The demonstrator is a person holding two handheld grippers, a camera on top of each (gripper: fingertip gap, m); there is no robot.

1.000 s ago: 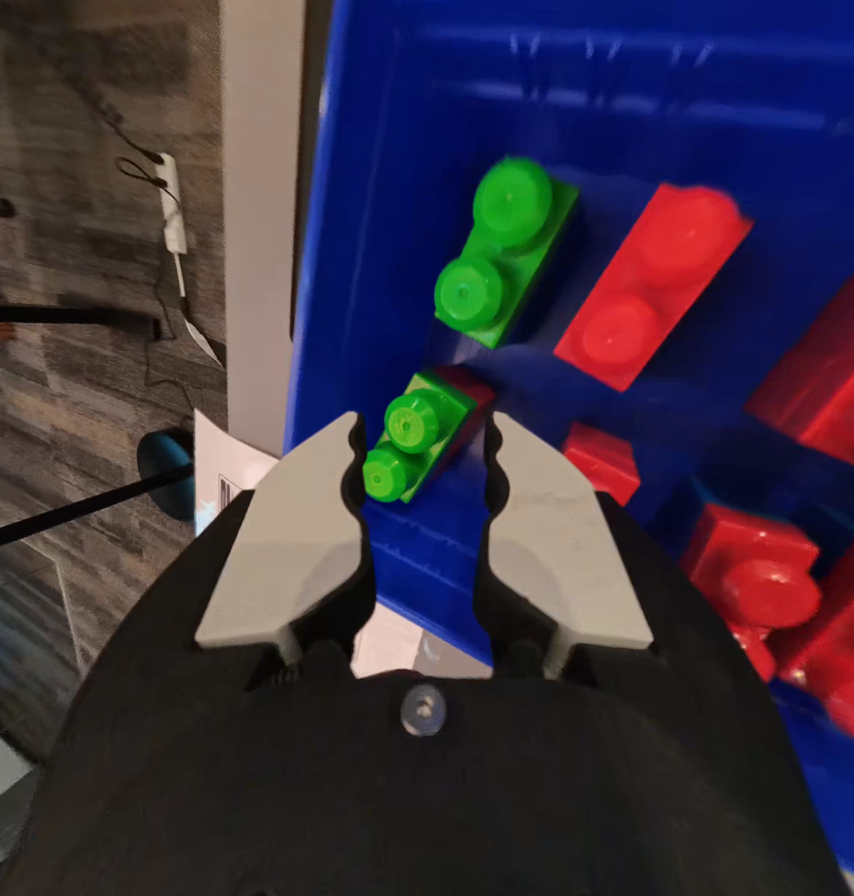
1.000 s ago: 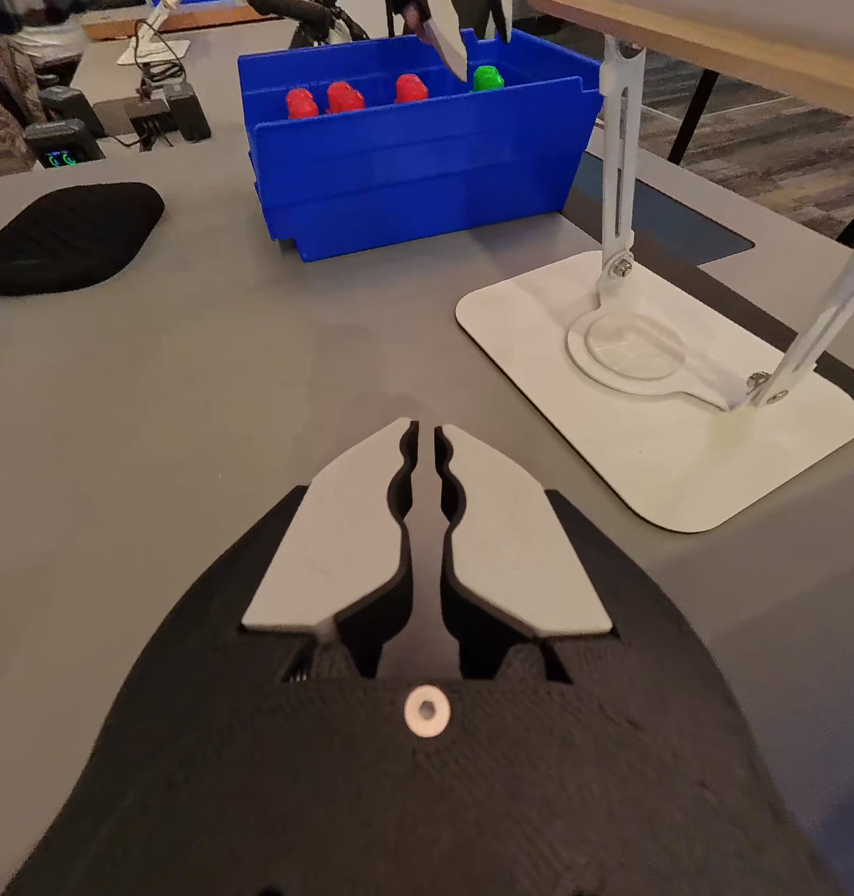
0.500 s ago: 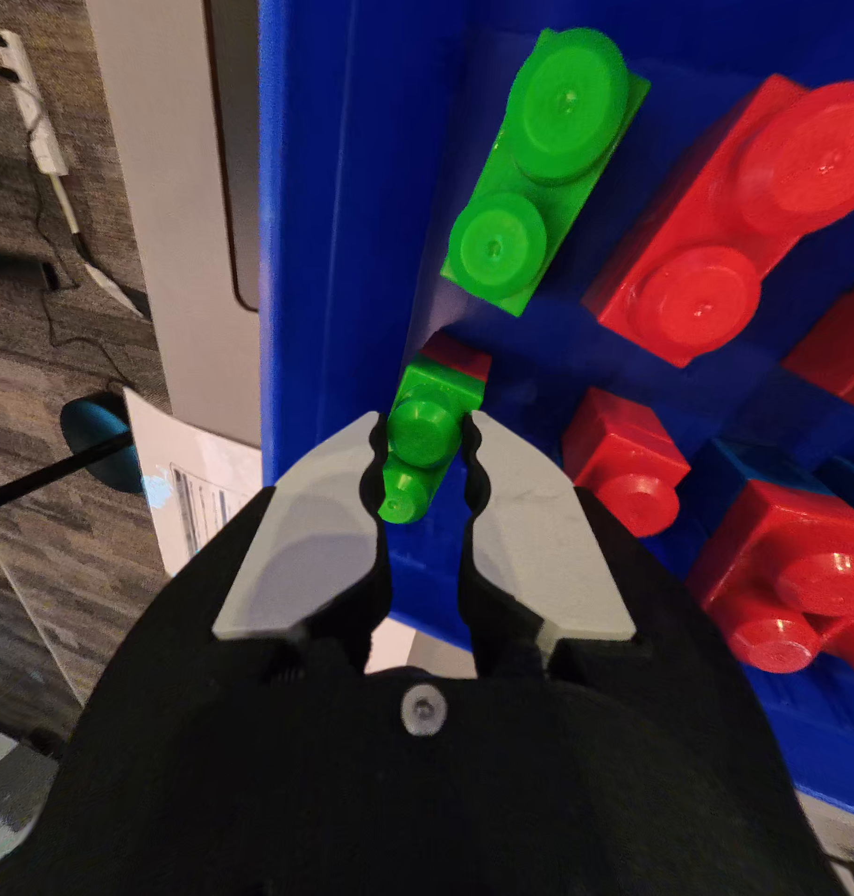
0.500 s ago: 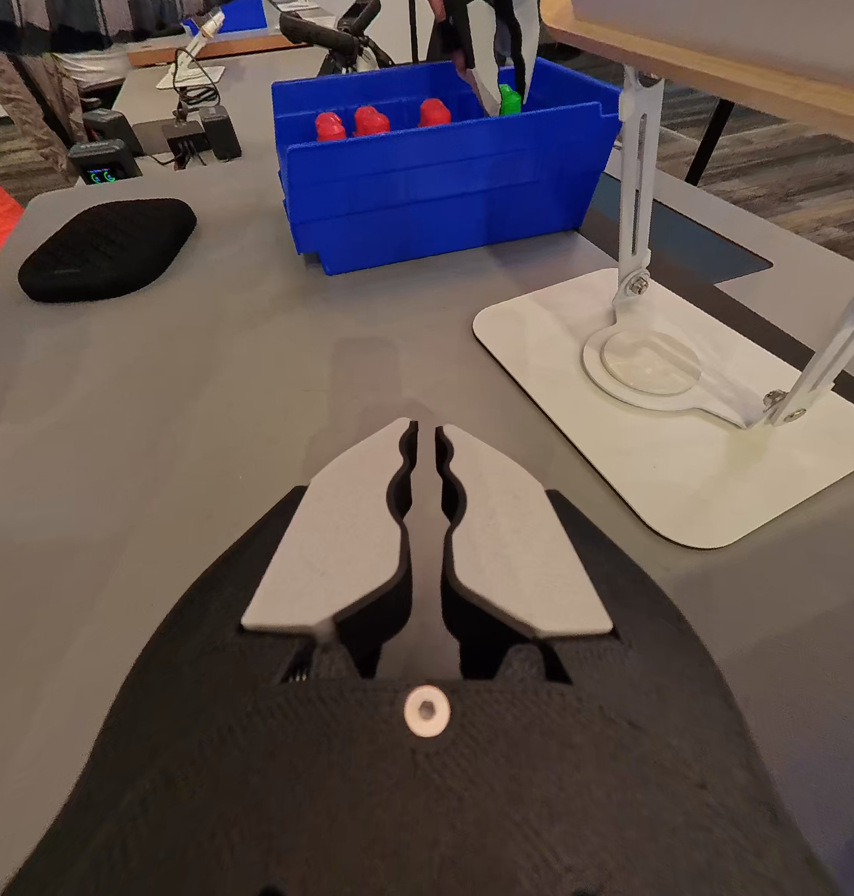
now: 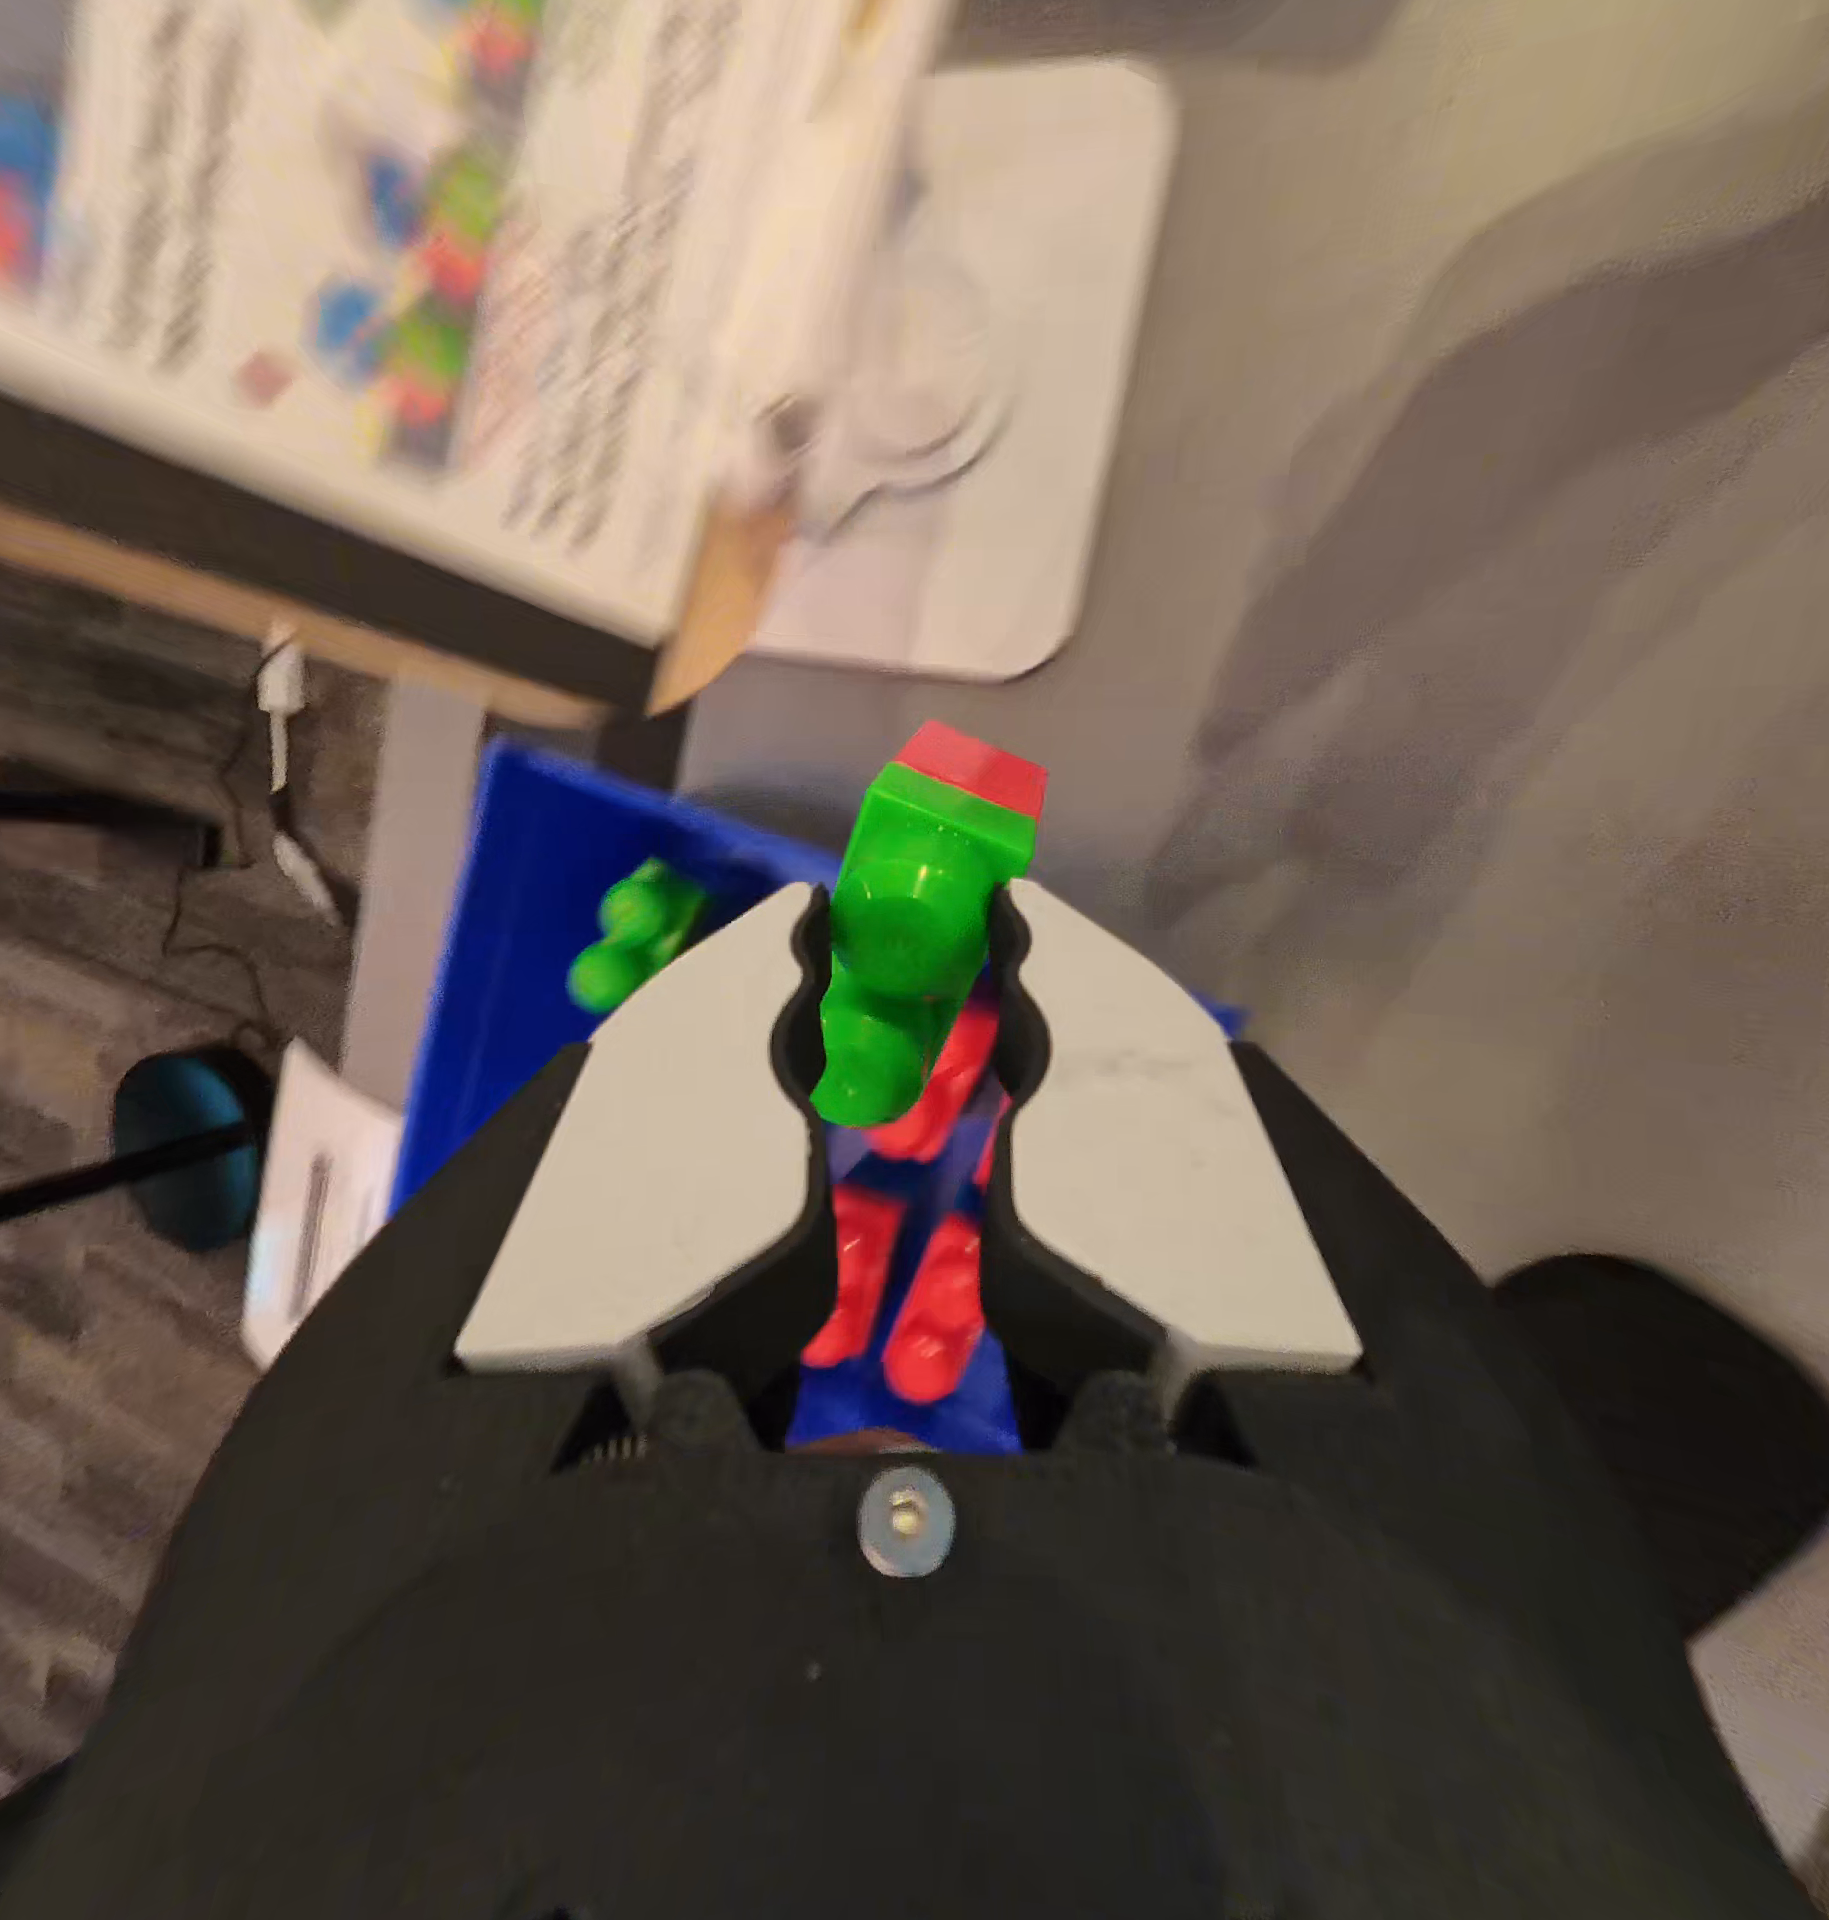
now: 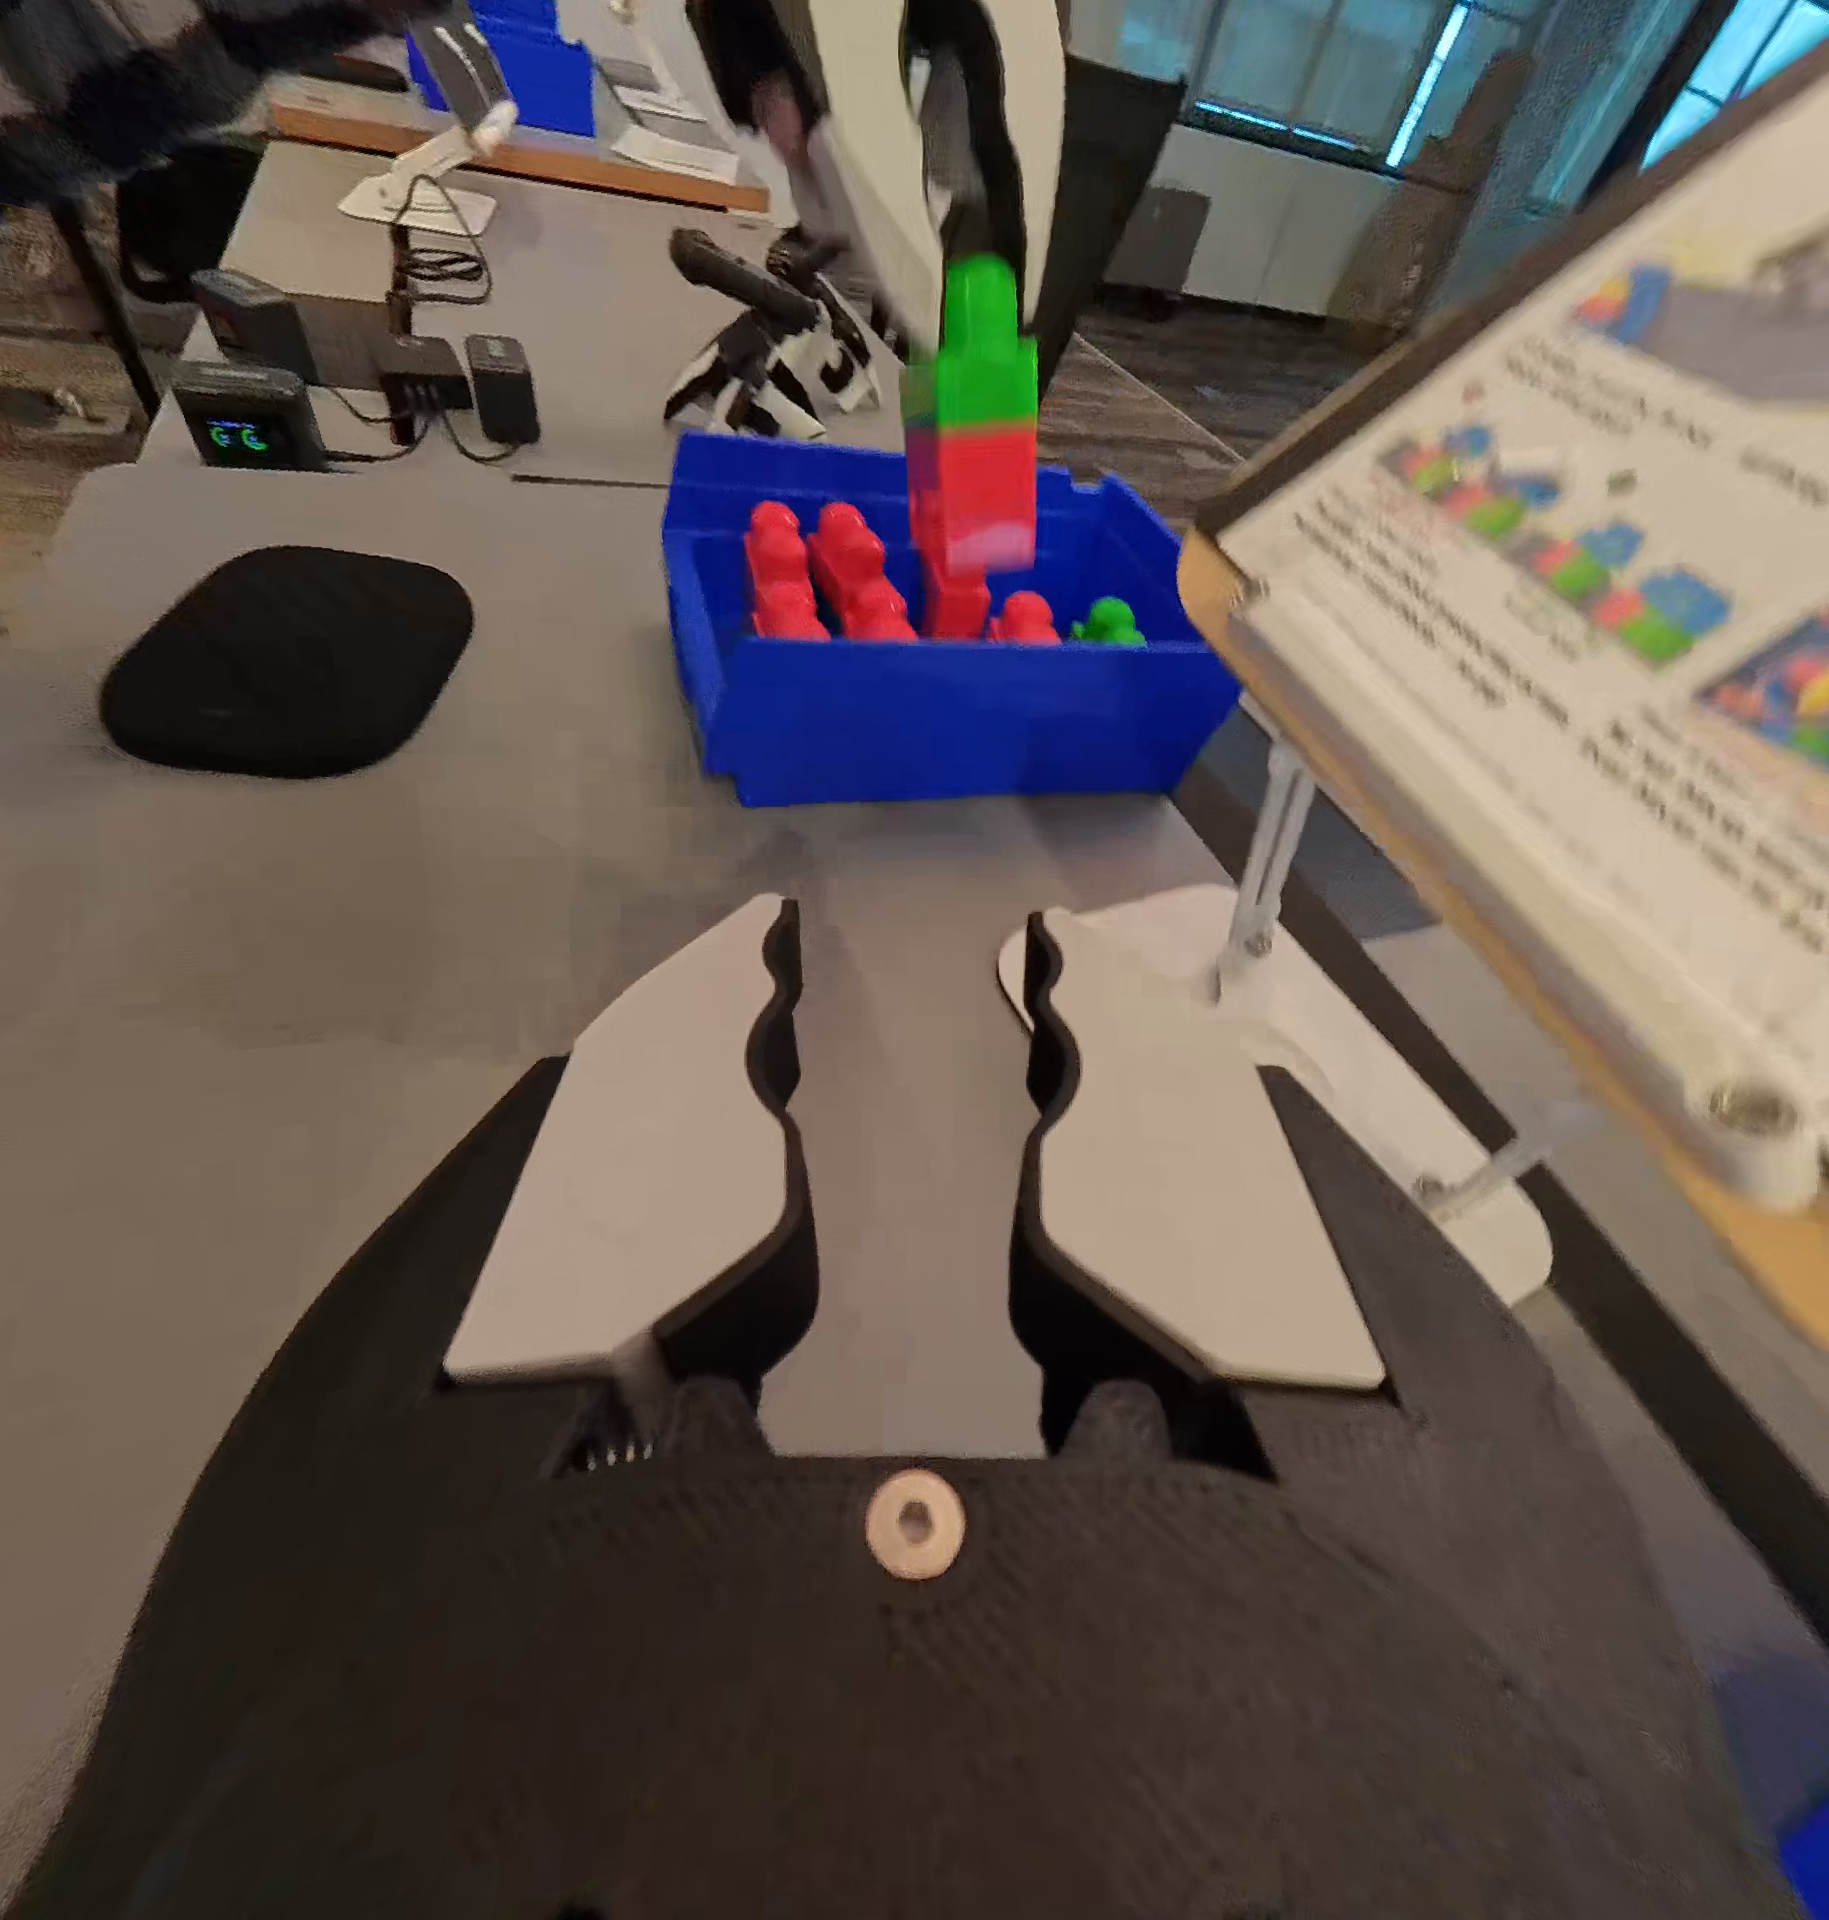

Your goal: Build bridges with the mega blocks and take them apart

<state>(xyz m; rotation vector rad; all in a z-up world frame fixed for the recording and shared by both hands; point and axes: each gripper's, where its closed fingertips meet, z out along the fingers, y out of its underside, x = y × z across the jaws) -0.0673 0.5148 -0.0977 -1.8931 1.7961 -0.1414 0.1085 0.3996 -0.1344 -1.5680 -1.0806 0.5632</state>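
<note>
Holding the stacked green-on-red plastic block pair [image 6: 972, 416] only by a green top stud, above the blue plastic bin [image 6: 941, 717], the left gripper [image 5: 905, 925] could let it swing or drop if the red part separates. The right gripper [image 6: 910, 935] has wide, bare jaws over the grey surface [image 6: 370, 935]. I count about four red blocks [image 6: 837, 582] and one green block [image 6: 1107, 621] in the bin.

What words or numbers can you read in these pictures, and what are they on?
None can be read.
Instruction sheet on the tilted board: printed lines, too blurred.
Small black device at the table's far edge: green glowing marks, too small.
Paper beside the blue bin: blurred.
</note>
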